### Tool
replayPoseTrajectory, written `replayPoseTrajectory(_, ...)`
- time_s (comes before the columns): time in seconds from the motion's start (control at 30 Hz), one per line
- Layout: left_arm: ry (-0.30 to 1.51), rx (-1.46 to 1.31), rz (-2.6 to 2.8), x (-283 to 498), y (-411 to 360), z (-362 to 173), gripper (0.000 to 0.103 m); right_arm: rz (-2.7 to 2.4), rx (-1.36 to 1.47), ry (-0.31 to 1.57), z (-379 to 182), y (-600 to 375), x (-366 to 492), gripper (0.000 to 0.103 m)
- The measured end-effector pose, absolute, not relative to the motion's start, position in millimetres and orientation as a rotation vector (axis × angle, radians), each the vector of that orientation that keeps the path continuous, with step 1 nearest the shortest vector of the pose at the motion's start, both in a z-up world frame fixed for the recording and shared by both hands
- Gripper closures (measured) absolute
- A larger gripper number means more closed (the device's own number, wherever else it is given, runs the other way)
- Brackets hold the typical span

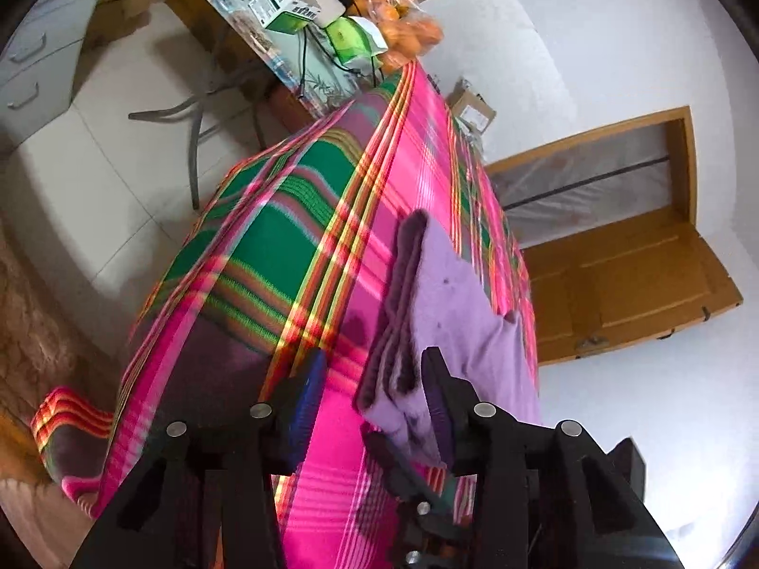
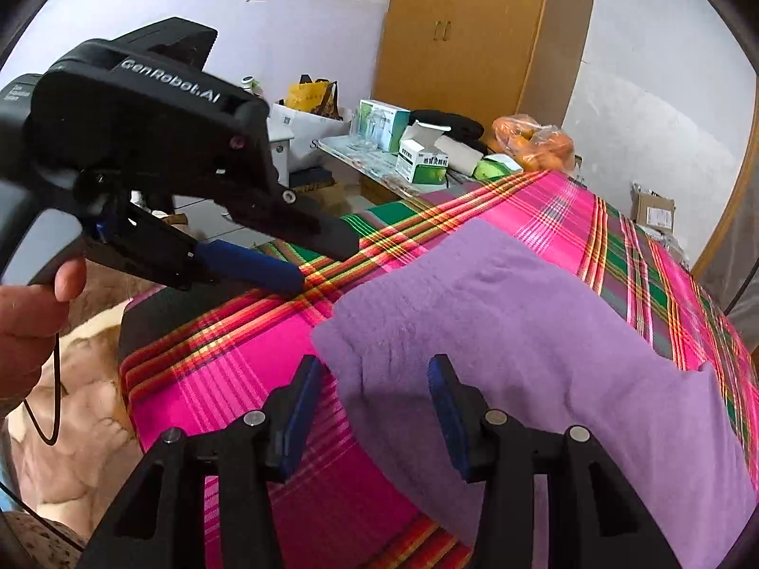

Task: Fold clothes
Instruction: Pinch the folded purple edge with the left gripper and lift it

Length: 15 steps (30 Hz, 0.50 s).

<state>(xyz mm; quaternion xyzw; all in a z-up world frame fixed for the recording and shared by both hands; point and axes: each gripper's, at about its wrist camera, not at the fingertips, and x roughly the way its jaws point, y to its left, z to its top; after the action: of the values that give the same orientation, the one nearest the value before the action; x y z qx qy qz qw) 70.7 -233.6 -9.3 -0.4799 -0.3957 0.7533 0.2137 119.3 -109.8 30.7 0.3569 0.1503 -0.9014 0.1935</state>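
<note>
A folded purple cloth (image 2: 522, 332) lies flat on a bed covered by a pink and green plaid sheet (image 2: 227, 370). In the left wrist view the purple cloth (image 1: 455, 303) shows its stacked folded edge on its left side. My left gripper (image 1: 372, 379) is open and hovers over that edge, its right finger above the cloth and nothing pinched. From the right wrist view, the left gripper (image 2: 327, 263) hangs just beyond the cloth's far left corner, held by a hand (image 2: 28, 313). My right gripper (image 2: 374, 398) is open over the cloth's near left corner, gripping nothing.
A table (image 2: 360, 156) beyond the bed carries several boxes and a bag of oranges (image 2: 531, 140). A wooden wardrobe (image 2: 474, 38) stands behind it. A cardboard box (image 2: 652, 211) sits at the far right. A brown blanket (image 2: 80, 426) lies left of the bed.
</note>
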Motion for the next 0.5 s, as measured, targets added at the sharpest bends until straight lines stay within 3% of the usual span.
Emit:
replayPoseTrajectory(0.27,-1.104,-1.38,2.014,50.7,-222.6,-13.1,0.054,-2.555,0.944,0.417,38.4,-105.0,127.3,0.086)
replayPoseTrajectory(0.5,-1.155,-1.399,1.897,35.0,-208.6,-16.1,0.046,-2.573,0.925,0.335,48.6,-90.2,134.4,0.093)
